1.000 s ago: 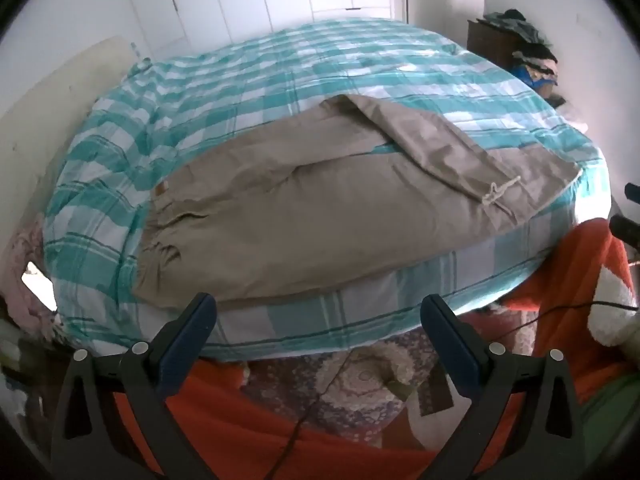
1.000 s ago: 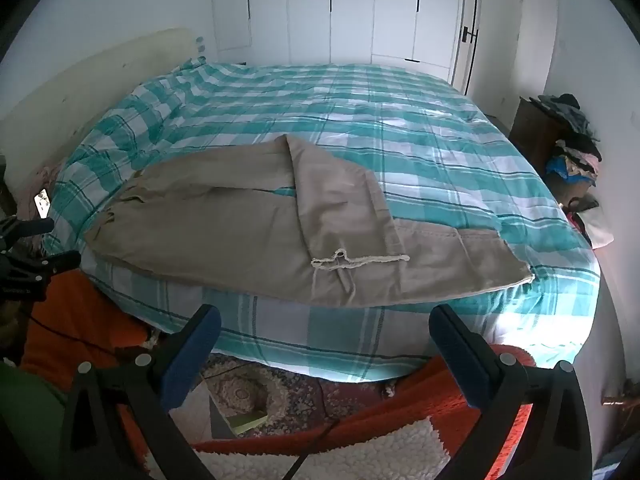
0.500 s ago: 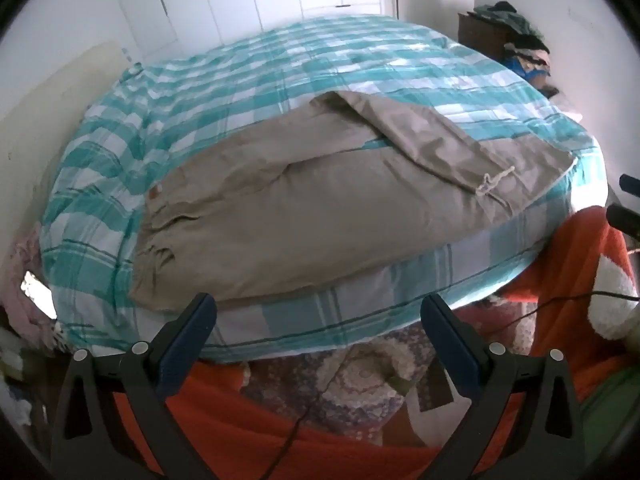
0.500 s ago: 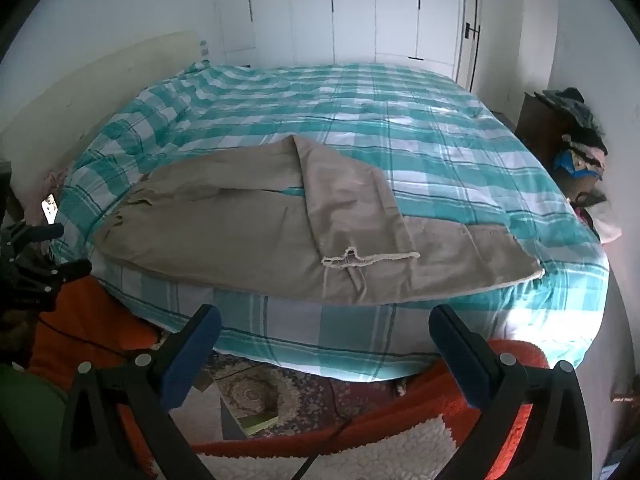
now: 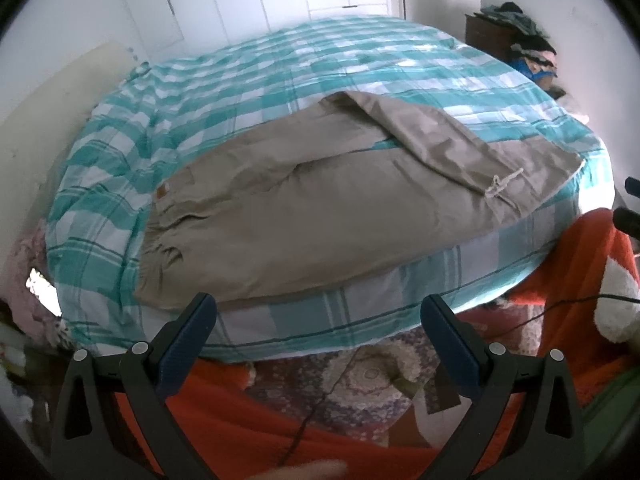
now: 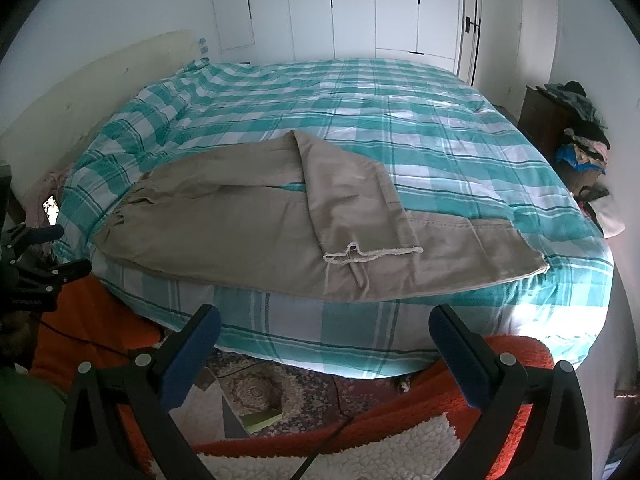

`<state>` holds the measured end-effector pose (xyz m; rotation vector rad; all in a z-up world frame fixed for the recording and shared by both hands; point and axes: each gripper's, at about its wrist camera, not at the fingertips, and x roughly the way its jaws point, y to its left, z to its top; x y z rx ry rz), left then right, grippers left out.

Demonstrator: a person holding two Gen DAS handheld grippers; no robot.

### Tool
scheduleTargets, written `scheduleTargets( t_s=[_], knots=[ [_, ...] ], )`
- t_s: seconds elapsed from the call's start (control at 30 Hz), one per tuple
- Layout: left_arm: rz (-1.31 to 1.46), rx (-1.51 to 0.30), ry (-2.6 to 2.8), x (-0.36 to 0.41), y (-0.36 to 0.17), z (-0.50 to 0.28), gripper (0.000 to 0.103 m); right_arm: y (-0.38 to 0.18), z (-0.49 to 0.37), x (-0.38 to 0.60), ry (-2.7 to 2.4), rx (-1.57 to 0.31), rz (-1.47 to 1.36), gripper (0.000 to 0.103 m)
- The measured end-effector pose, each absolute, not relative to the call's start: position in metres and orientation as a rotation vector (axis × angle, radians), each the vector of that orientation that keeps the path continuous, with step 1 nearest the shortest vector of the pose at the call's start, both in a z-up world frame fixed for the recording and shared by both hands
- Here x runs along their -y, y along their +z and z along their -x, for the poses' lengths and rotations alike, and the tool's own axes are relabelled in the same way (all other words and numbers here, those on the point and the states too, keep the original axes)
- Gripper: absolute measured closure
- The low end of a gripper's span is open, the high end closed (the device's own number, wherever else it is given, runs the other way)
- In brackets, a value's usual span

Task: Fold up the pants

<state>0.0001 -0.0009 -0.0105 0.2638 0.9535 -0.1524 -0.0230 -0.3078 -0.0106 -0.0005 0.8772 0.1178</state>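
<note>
Two grippers hang below the near edge of the bed [image 6: 400,92], both spread wide and holding nothing. In the left wrist view the left gripper [image 5: 318,316] sits at the bottom of the frame, and the tan pants [image 5: 320,216] lie above it across the middle, waistband toward the left, legs running right. In the right wrist view the right gripper [image 6: 324,326] is likewise at the bottom, with the pants [image 6: 240,236] above it and to the left. One leg is folded back over the other, its frayed hem [image 6: 372,254] at centre frame. An orange rug [image 6: 460,404] and a patterned carpet [image 6: 264,392] cover the floor below; a heap of clothes [image 6: 580,136] sits at the right edge.
</note>
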Motion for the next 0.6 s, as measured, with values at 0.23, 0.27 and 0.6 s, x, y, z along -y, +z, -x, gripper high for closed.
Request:
scheduleTargets(
  t_s=[0.23,0.27,0.6],
  knots=[
    [-0.267,-0.95,-0.171,0.0025,-0.0095,-0.0006,0.001,-0.0113,0.0228,0.3071,0.117,-0.877,0.0,0.0],
    [-0.267,-0.949,-0.176,0.0035,-0.0092,-0.0002,0.001,-0.0114,0.0228,0.307,0.117,-0.878,0.0,0.0],
    [-0.244,-0.947,-0.212,0.0058,-0.0077,0.0003,0.001,-0.0121,0.0212,0.3078,0.116,-0.88,-0.006,0.0]
  ],
)
